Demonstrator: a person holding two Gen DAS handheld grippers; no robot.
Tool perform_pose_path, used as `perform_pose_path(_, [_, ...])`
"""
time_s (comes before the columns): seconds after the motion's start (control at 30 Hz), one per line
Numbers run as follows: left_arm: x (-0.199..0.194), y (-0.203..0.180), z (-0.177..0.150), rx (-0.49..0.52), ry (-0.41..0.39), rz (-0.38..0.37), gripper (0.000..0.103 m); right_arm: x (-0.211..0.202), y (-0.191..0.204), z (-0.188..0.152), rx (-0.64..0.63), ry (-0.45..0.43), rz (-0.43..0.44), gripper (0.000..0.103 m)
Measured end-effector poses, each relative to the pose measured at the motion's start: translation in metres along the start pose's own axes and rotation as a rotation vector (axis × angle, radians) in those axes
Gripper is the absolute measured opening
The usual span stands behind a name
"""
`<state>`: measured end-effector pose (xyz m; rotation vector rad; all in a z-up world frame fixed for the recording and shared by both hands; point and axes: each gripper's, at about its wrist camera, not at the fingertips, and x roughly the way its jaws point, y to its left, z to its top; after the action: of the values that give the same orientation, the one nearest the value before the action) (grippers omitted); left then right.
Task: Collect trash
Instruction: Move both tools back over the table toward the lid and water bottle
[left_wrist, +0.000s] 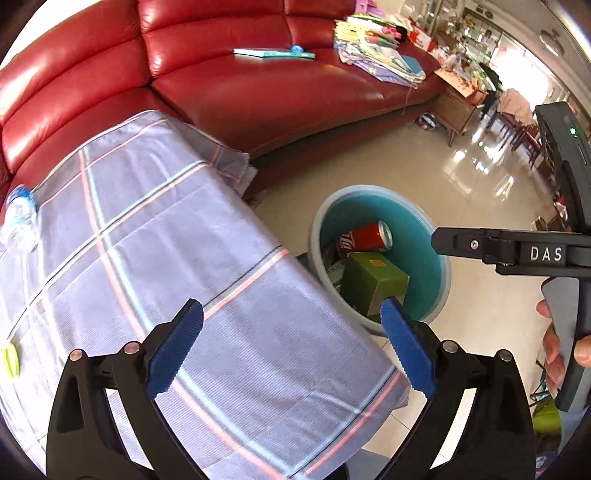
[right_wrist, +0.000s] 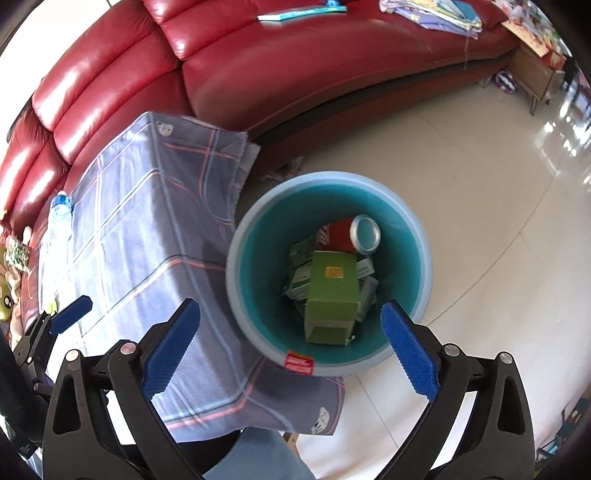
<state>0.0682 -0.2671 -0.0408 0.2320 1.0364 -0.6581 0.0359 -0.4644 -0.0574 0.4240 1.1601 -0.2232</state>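
A: Bottle (left_wrist: 20, 218) next, I'd say. It lies on its side on the cloth (left_wrist: 177, 258), far ahead and to the left of the left gripper (left_wrist: 291, 341), near the cloth's far edge.

B: How will it handle?

A: Probably light and thin-walled, clear plastic, so it may dent and roll. Best taken across the body near the middle, not by the blue cap.

B: And the grippers?

A: Both gape wide with nothing between the pads. The left one hovers over the cloth's near corner, pointing forward and down. The right gripper (right_wrist: 291, 341) hangs just above the bin (right_wrist: 421, 229), looking straight into it.

B: What's in the bin?

A: Red can (right_wrist: 343, 232), green box (right_wrist: 332, 291) and some paper scraps under them. The bin stands on the floor, just beside the cloth's right edge.

B: Anything else left out?

A: A small yellow-green thing (left_wrist: 10, 358) sits on the cloth, left of the left gripper; I cannot tell what it is.
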Motion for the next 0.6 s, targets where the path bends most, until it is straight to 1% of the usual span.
perform_pose_path(0.1, [-0.014, 0.016, -0.008, -0.027, -0.017, 0.015, 0.093, -0.001, 0.025, -0.004, -0.036, 0.001, 0.009, 0.099])
perform_pose_path(0.27, [-0.033, 0.057, -0.026, -0.098, -0.028, 0.049, 0.093, 0.004, 0.075, -0.008, -0.109, 0.012, 0.041, 0.099])
perform_pose_path(0.4, [-0.047, 0.098, -0.046, -0.165, -0.038, 0.088, 0.093, 0.013, 0.119, -0.011, -0.171, 0.03, 0.064, 0.099])
perform_pose_path(0.6, [-0.071, 0.166, -0.079, -0.265, -0.029, 0.168, 0.093, 0.023, 0.191, -0.015, -0.266, 0.05, 0.099, 0.099])
